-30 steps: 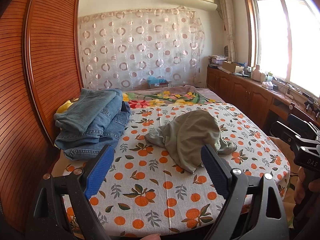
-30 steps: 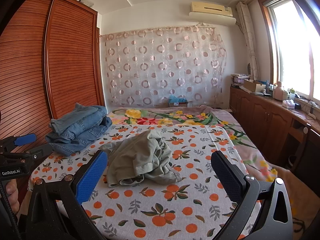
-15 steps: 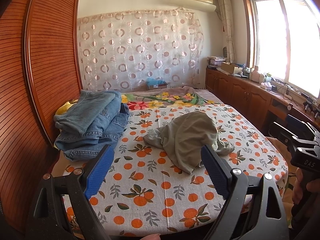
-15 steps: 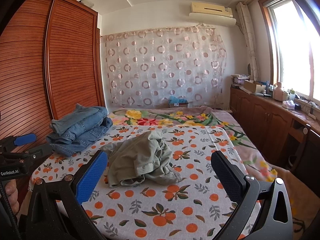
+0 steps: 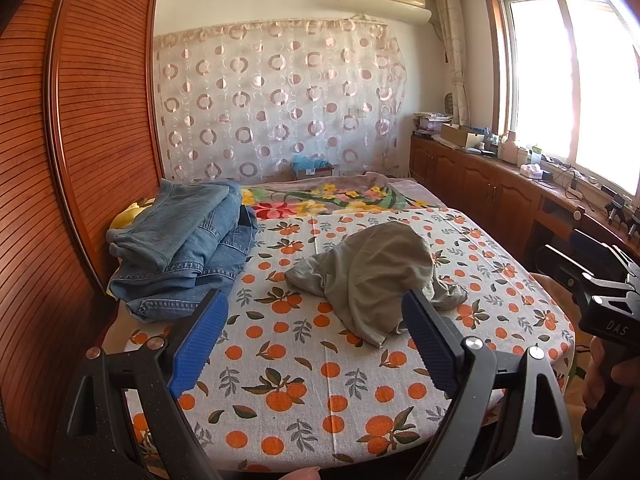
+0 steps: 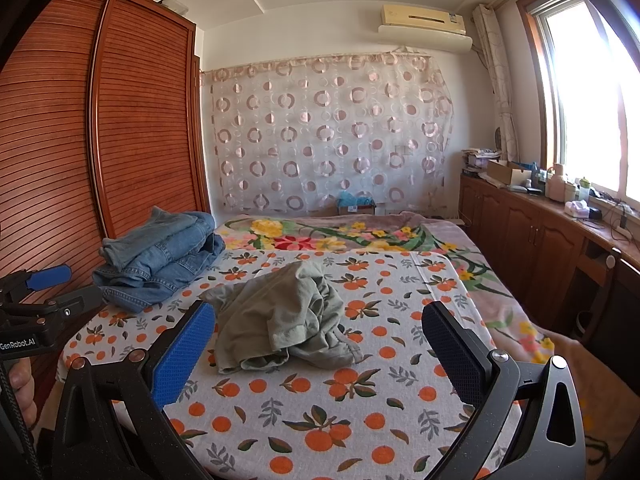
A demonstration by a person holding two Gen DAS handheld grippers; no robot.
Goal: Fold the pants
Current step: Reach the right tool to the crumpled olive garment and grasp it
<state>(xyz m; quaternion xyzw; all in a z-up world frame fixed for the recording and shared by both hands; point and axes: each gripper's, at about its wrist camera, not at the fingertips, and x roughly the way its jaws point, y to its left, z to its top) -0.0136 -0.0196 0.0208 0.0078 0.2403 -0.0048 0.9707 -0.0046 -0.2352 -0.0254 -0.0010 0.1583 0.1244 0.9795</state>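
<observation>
The olive pants (image 5: 372,276) lie crumpled mid-bed (image 5: 320,400), right of the folded jeans stack (image 5: 184,240), likely dumped there for folding. Both the left gripper (image 5: 316,344) and right gripper (image 6: 320,352) hover spread wide and empty, just short of the pants.
</observation>
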